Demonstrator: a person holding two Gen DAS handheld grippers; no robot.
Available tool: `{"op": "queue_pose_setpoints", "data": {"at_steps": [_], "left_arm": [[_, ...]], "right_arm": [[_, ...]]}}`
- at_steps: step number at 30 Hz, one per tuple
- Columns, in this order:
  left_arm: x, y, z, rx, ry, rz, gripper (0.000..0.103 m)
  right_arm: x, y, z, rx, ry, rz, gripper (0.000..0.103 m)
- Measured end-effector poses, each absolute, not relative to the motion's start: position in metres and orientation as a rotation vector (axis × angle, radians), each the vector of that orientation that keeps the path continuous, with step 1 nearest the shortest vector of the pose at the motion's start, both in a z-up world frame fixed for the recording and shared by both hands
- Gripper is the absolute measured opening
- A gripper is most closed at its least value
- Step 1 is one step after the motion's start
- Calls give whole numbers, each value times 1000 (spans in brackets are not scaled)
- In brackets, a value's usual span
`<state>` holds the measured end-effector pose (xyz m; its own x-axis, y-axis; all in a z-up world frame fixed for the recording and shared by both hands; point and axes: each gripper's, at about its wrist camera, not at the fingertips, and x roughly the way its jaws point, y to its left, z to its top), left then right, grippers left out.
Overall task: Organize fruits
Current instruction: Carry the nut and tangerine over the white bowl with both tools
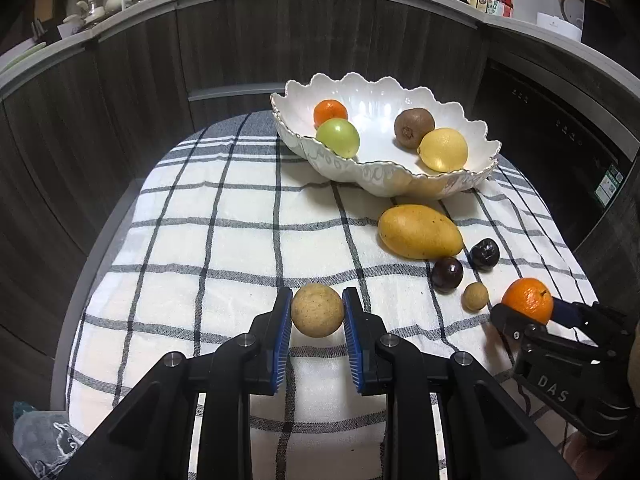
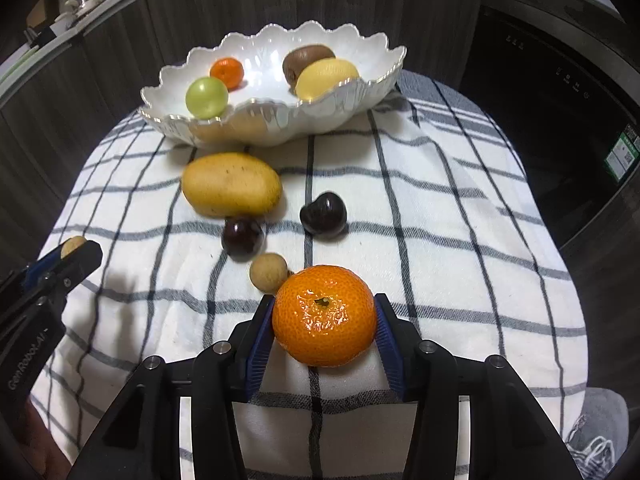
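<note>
My left gripper (image 1: 317,312) pinches a tan round fruit (image 1: 317,310); it may roll free en route to the bowl (image 1: 384,182) ahead. My right gripper (image 2: 324,320) clamps an orange (image 2: 325,315). Only the right wrist view shows the small longan (image 2: 268,272) touching it.

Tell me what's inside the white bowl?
Inside the white bowl sit a small orange, a green fruit, a kiwi and a lemon. The near wall hides part of the bowl's floor.
</note>
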<state>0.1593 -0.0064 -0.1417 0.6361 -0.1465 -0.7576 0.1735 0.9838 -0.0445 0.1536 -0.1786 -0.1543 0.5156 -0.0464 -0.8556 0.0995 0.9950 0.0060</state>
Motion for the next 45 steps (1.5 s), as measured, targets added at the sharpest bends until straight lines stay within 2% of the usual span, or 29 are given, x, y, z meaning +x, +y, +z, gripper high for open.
{"op": "queue_pose_setpoints", "data": {"at_steps": [14,27,45], "left_arm": [[179,-14,-104,44,808,-201,25],[242,-33,-61,61,729,-229,25],[305,-48,-100,87,814,-265,25]], "right_arm": [[166,-179,-100,48,926,-72,49],[217,-188,-55,52,816,-66,49],[289,-182,-84,51,889,-2,49]]}}
